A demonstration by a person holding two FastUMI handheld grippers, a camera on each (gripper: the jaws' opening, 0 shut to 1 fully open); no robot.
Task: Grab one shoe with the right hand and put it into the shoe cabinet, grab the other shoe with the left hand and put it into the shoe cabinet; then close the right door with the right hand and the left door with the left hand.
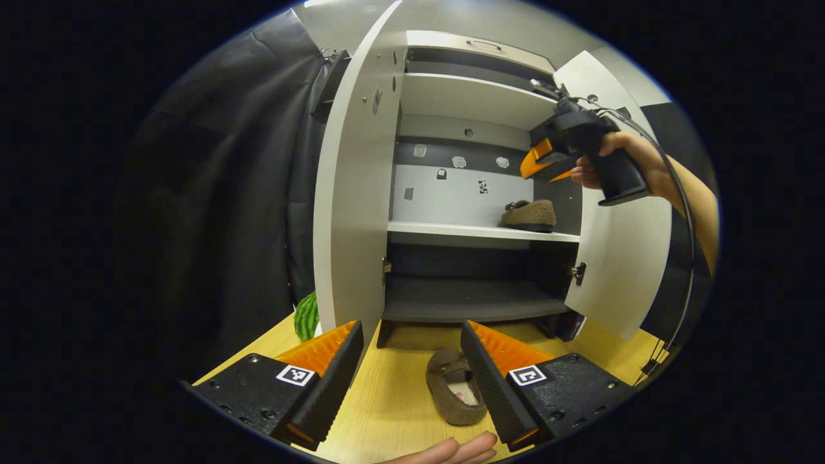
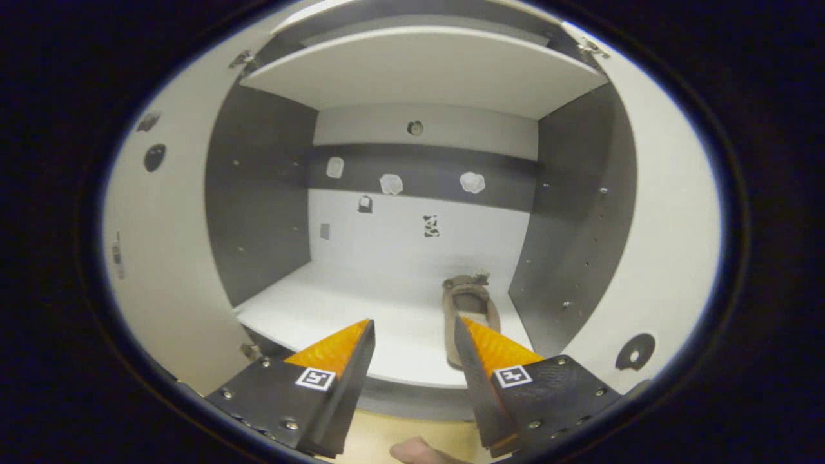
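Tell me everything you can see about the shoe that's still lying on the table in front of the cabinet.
The shoe on the table is a low brown slip-on that looks like soft, fuzzy fabric, with a paler lining showing in its opening. It lies flat on its sole on the light wooden table, just in front of the open cabinet, outside it. In the left gripper view it sits between the open fingers of the left gripper, close to one finger; whether that finger touches it is unclear. Nothing grips it.
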